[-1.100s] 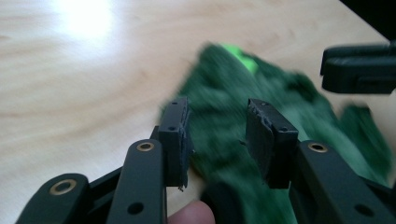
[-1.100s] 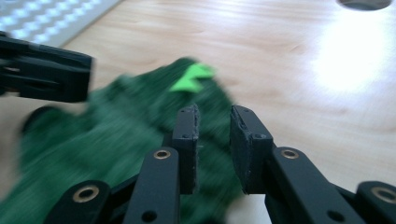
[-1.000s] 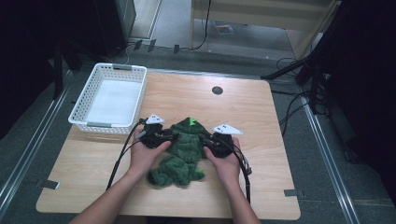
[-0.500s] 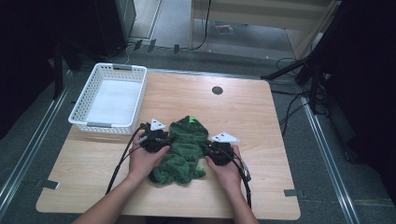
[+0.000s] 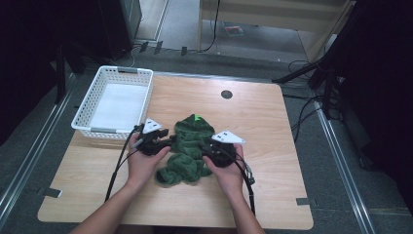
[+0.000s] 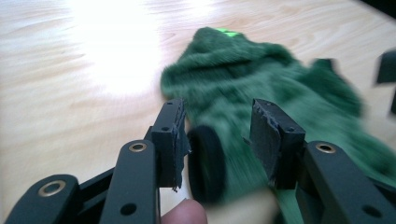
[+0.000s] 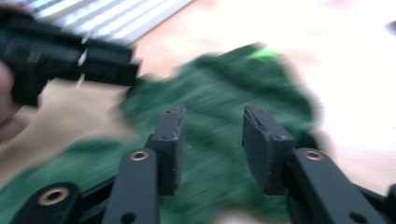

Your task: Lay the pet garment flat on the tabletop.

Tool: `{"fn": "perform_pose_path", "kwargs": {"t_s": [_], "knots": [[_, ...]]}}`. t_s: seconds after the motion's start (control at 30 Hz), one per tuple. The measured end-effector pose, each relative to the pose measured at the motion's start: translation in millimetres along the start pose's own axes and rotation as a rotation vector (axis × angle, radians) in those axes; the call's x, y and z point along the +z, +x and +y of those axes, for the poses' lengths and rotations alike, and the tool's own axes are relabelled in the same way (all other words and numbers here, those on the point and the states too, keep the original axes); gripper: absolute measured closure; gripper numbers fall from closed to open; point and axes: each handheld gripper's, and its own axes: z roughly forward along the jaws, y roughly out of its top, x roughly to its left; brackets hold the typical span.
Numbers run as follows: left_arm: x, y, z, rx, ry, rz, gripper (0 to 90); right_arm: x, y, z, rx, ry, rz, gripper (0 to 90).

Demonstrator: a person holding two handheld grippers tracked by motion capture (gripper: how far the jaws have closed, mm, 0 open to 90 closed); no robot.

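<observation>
Both hands had drawn slightly apart, jaws just opened and pinching nothing — the green cloth point(image 5: 189, 148) lay bunched on the tabletop point(image 5: 272, 126) between left gripper point(image 5: 163, 140) and right gripper point(image 5: 207, 147), long axis running away from the person.

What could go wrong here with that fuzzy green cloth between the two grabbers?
The green fleece cloth lies bunched on the table, and both grippers' jaws have just been opening. The left gripper and right gripper stand open over the fabric without pinching it, so a lift now would probably leave it behind. Closing again on the thick folds might catch several layers and spoil a neat fold. The white basket sits close to the left hand; a wide swing could bump it.
</observation>
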Motion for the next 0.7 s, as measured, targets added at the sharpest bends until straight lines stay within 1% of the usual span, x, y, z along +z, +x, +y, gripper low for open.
{"fn": "perform_pose_path", "kwargs": {"t_s": [0.03,0.07,0.1,0.13,0.2,0.23,0.27,0.3,0.33,0.37,0.4,0.43,0.47,0.5,0.53,0.57,0.6,0.63,0.67,0.7], "knots": [[-11.2,-0.2,-6.1,-0.016,-0.004,-0.022,55.6,-2.8,7.5,-1.0,-0.024,0.017,0.027,58.4],[-22.3,-0.6,-13.2,-0.028,-0.002,-0.035,55.3,-4.6,15.2,-2.7,-0.050,0.028,0.047,58.2],[-22.3,-0.6,-13.2,-0.028,-0.002,-0.035,55.3,-6.2,22.5,-4.5,-0.071,0.042,0.062,58.2],[-40.4,-1.4,-29.2,-0.057,-0.006,-0.058,55.4,-7.2,29.5,-6.1,-0.086,0.037,0.073,57.7],[-51.6,-2.8,-44.2,-0.075,0.002,-0.072,55.3,-6.4,40.4,-7.8,-0.102,0.037,0.106,55.8],[-54.0,-4.3,-50.9,-0.074,0.013,-0.082,55.4,-4.4,44.7,-8.2,-0.105,0.040,0.120,54.3],[-54.0,-4.3,-50.9,-0.074,0.013,-0.082,56.0,-4.4,44.7,-8.2,-0.105,0.040,0.120,54.3],[-55.0,-6.5,-60.2,-0.052,0.045,-0.088,56.4,1.9,51.9,-9.9,-0.101,0.055,0.151,52.4],[-55.0,-6.5,-60.2,-0.052,0.045,-0.088,57.0,1.9,51.9,-9.9,-0.101,0.055,0.151,52.4],[-54.8,-8.3,-66.4,-0.030,0.063,-0.096,58.9,9.0,58.5,-13.0,-0.117,0.093,0.161,54.6],[-54.8,-8.3,-66.4,-0.030,0.063,-0.096,60.8,11.7,61.1,-14.9,-0.134,0.113,0.165,61.1],[-52.3,-10.1,-73.0,-0.015,0.071,-0.111,62.8,12.9,62.9,-17.0,-0.149,0.126,0.152,70.3],[-52.3,-10.1,-73.0,-0.015,0.071,-0.111,66.1,12.9,62.9,-17.0,-0.149,0.126,0.152,70.3],[-50.0,-10.6,-75.2,-0.009,0.094,-0.124,66.1,12.9,63.4,-18.7,-0.154,0.130,0.134,78.2],[-49.9,-12.4,-75.5,0.012,0.090,-0.129,70.9,8.5,59.8,-19.6,-0.127,0.104,0.127,86.9],[-49.9,-13.2,-75.7,0.020,0.092,-0.129,72.6,4.3,56.9,-19.3,-0.106,0.085,0.123,88.0],[-49.7,-13.2,-75.8,0.019,0.101,-0.136,73.7,-0.7,53.2,-19.0,-0.089,0.061,0.123,88.4],[-49.7,-13.2,-75.8,0.019,0.101,-0.136,74.6,-0.7,53.2,-19.0,-0.089,0.061,0.123,88.4],[-49.7,-12.8,-75.9,0.018,0.104,-0.149,75.2,-12.2,45.5,-20.9,-0.062,0.023,0.094,88.6],[-49.6,-12.0,-75.9,0.011,0.108,-0.160,75.5,-18.6,42.3,-23.5,-0.057,0.007,0.069,88.6]]}}
